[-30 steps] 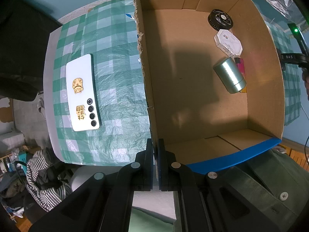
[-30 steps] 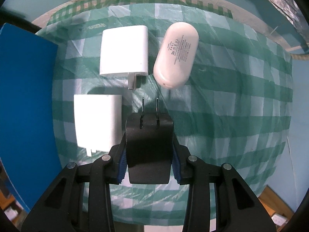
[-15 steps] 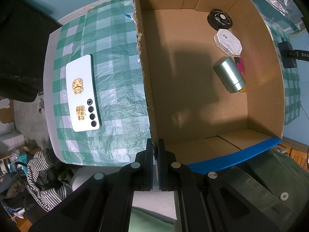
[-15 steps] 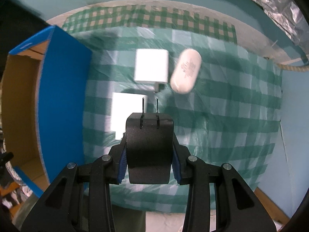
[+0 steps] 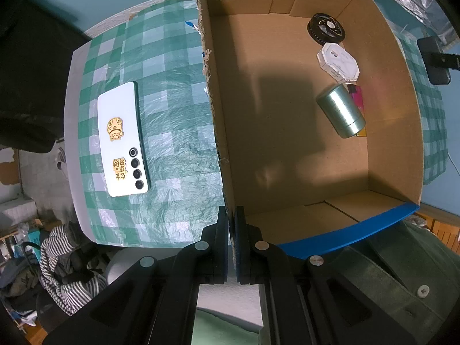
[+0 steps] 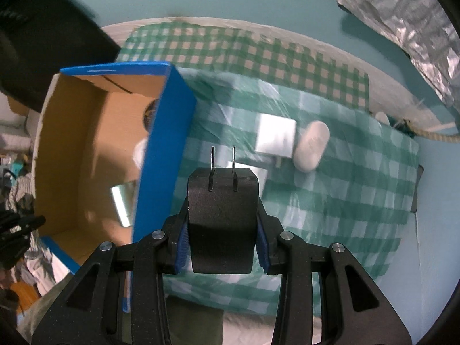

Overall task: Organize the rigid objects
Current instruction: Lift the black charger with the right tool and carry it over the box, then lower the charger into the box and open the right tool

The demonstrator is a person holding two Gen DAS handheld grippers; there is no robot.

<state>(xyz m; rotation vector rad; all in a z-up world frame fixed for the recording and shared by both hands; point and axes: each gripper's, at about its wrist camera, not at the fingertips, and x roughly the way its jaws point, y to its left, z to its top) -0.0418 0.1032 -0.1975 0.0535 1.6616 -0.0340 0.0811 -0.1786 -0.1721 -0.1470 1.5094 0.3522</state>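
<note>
Two grippers are in view. The right gripper [image 6: 221, 244] grasps a black charger [image 6: 222, 215] between its blue pads, prongs pointing away from the camera, held above the checked cloth [image 6: 345, 201] just beside the blue wall of the box [image 6: 161, 158]. The left gripper [image 5: 231, 247] is clenched on that box's near-left corner, the torn cardboard wall pinched between its fingers. Inside the box [image 5: 287, 143], along the far-right side, lie a black round disc [image 5: 326, 28], a white octagonal case [image 5: 339, 61], a metal can [image 5: 340, 110] on its side, and a pink and yellow item [image 5: 358, 100] partly hidden behind the can. On the cloth right of the box sit a white charger [image 6: 276, 139], a second white block [image 6: 258, 172] partly hidden behind the held charger, and a white oval case [image 6: 312, 146] touching or just beside the first. Left of the box a white phone [image 5: 122, 141] lies camera-side up, well apart from the rest.
</note>
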